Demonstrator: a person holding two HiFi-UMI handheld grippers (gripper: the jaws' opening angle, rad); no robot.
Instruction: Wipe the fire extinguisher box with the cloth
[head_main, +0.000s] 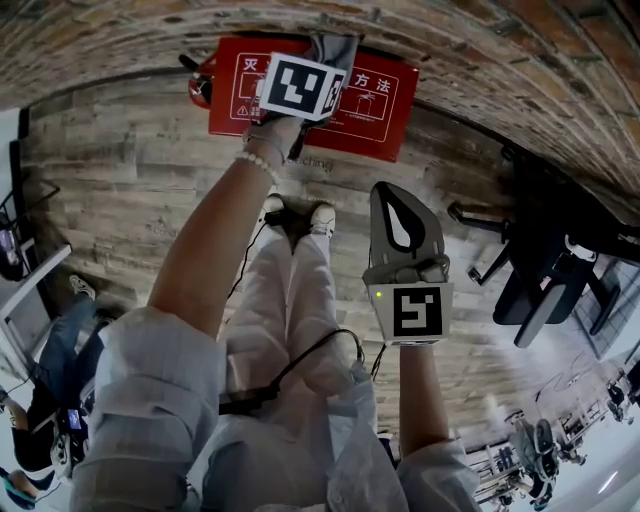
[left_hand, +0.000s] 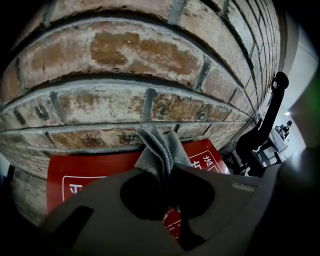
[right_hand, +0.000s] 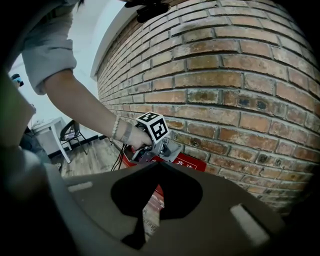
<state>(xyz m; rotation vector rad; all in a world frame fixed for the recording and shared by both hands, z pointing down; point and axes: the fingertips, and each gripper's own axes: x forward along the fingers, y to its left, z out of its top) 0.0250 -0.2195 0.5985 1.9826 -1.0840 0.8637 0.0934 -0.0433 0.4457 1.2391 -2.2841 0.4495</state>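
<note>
While the left gripper (head_main: 330, 50) pinches the grey cloth (left_hand: 160, 150) at the brick wall (head_main: 480, 50) side of the red fire extinguisher box (head_main: 375, 115) on the edge of the floor (head_main: 120, 200), the right gripper (head_main: 403, 235) hangs pressed shut and empty, so I think the wiping has barely started.

A brick wall (left_hand: 125, 55) meets a wood-plank floor (head_main: 130, 200) — a black chair (head_main: 545, 270) stands near the wall.

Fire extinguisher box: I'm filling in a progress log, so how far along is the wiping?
Done: the left tool is shut on the crumpled grey cloth. In hand: the cloth is at the edge of the flat red fire extinguisher box by the brick wall. Left: no wiped patch shows, so wiping may all remain. The right tool is shut, empty, away from the box.
</note>
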